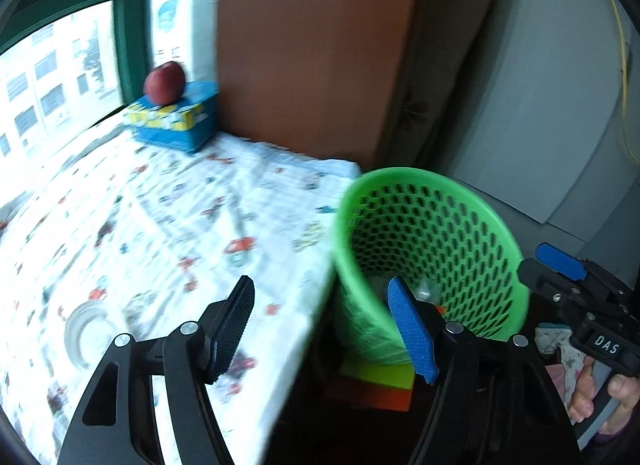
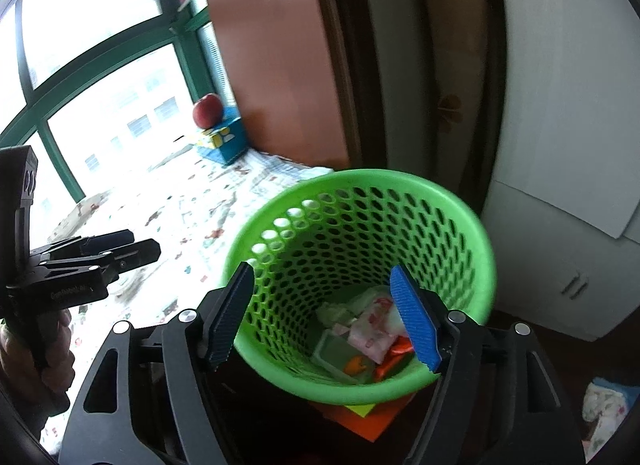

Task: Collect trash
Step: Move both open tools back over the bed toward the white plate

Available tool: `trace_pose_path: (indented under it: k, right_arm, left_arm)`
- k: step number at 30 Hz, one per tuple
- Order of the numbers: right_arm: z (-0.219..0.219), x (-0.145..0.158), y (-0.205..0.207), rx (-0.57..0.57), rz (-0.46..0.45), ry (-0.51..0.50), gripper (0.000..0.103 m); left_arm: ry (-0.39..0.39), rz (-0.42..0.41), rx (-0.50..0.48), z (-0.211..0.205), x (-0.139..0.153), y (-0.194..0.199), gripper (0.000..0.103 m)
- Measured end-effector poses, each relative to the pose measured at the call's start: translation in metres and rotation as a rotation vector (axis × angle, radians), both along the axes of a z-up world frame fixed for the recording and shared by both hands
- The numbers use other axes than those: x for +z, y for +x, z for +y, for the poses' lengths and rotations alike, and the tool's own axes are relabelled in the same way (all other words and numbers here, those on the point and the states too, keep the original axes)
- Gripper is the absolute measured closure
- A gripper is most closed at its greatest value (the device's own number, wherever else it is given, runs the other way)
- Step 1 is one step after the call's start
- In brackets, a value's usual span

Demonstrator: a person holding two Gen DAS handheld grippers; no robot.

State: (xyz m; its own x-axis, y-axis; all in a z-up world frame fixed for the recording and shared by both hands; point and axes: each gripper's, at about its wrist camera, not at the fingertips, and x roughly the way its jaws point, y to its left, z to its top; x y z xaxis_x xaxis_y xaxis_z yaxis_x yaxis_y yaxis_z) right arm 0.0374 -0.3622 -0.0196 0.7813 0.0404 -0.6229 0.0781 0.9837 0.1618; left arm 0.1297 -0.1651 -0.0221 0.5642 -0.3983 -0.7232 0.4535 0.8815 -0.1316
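Both angled downward with jaws wide and empty, the left gripper (image 1: 320, 329) overhangs the bed edge, the right gripper (image 2: 324, 317), lettered "DAS", the green basket (image 2: 460, 201).

hidden: basket (image 1: 432, 249) base | blurred: tablecloth (image 1: 160, 225) print; trash (image 2: 368, 333) wrappers unreadable

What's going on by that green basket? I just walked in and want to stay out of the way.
A person is collecting trash with a hand-held gripper in each hand. The right hand-held gripper hovers open over the green mesh wastebasket, which already holds wrappers. The left hand-held gripper is open and empty above the patterned tablecloth's edge.
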Motion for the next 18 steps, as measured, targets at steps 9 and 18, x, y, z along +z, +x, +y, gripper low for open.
trace_pose_path:
  k: [9, 18]
  right_arm:
    - [0.042, 0.001, 0.018, 0.095, 0.002, 0.010, 0.030]
    - [0.093, 0.000, 0.040, 0.212, 0.015, 0.017, 0.030]
  left_arm:
    - [0.009, 0.004, 0.158, 0.081, -0.009, 0.005, 0.033]
    - [0.050, -0.002, 0.277, 0.168, -0.019, 0.005, 0.033]
